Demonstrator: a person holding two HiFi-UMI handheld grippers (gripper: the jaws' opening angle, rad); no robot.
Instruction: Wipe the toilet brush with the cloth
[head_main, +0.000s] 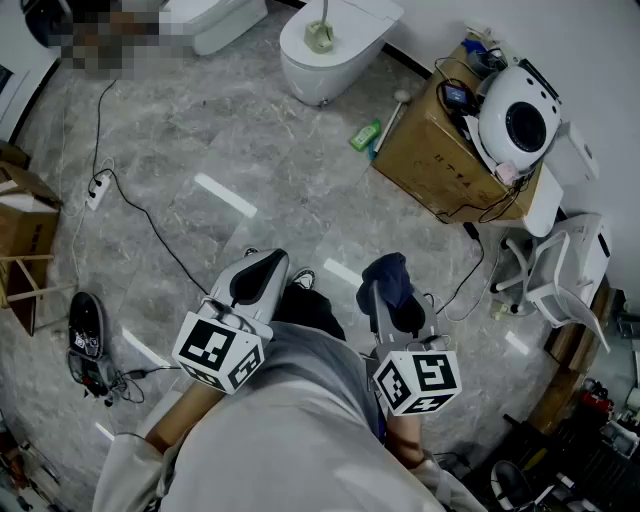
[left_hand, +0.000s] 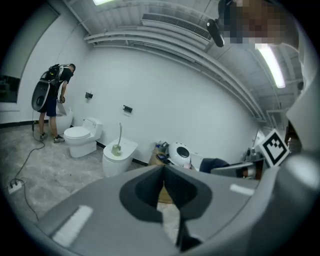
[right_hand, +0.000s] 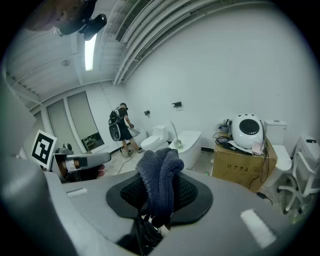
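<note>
Blue knitted cloth (head_main: 390, 270), one, soft and light, hangs bunched from my right gripper (head_main: 385, 290). One toilet brush (head_main: 320, 32) stands mid-lid on the nearer of two toilets (head_main: 355, 30), well apart from both grippers.

Left gripper view: my left gripper (left_hand: 164, 170) is closed, empty.

Right gripper view: jaws clamp the cloth. The brush looks stiff and light, so I'd take its handle.

Grippers: two, left gripper (head_main: 260, 272) and right gripper (head_main: 392, 308).
Cloth (head_main: 386, 278): one, dark blue.
Toilet brush (head_main: 320, 35): one.
Toilets: two, near toilet (head_main: 345, 55) and far toilet (head_main: 228, 18).
Cardboard boxes: two, wall box (head_main: 430, 150) and edge box (head_main: 22, 225).
Green bottle (head_main: 366, 135): one.
White chair (head_main: 565, 265): one.
Person (left_hand: 52, 95) across the room: one.
</note>
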